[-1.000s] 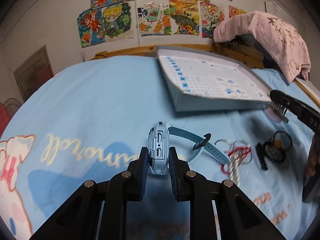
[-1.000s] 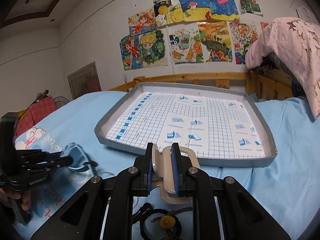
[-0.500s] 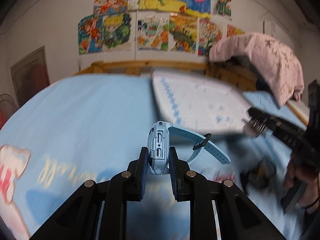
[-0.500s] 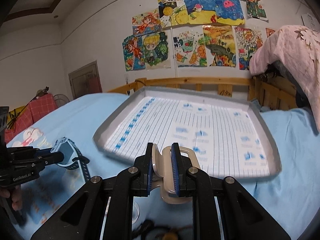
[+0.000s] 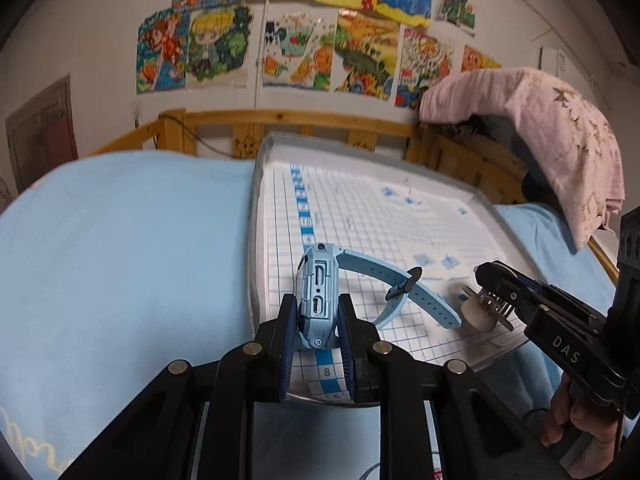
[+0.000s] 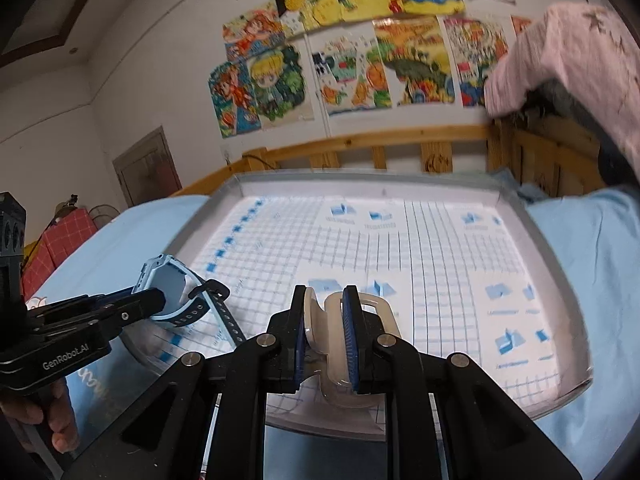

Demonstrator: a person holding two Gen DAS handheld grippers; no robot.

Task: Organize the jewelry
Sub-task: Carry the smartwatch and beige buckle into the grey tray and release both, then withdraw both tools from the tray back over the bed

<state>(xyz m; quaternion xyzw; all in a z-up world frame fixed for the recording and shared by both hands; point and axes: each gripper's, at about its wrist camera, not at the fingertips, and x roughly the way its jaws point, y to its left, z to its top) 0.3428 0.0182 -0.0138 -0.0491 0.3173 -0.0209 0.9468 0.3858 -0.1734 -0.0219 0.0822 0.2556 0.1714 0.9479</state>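
Observation:
My left gripper [image 5: 318, 336] is shut on a light blue watch [image 5: 318, 292], held on edge above the near left corner of the grey tray [image 5: 253, 240]; its strap trails right. In the right wrist view the watch [image 6: 170, 288] and left gripper [image 6: 154, 302] show at left. My right gripper [image 6: 324, 336] is shut on a beige hair clip [image 6: 372, 316] above the tray's [image 6: 560, 276] near edge. In the left wrist view the right gripper [image 5: 486, 292] holds the clip [image 5: 476, 314] over the tray's near right part.
The tray has a blue-gridded paper lining and lies on a light blue bedsheet [image 5: 120, 240]. A wooden bed rail [image 5: 304, 118] runs behind it. A pink cloth [image 5: 560, 128] hangs over the rail at right. Drawings cover the wall.
Both grippers have risen from the sheet and moved forward over the tray, each still holding its item. The loose jewelry on the sheet has dropped out of view.

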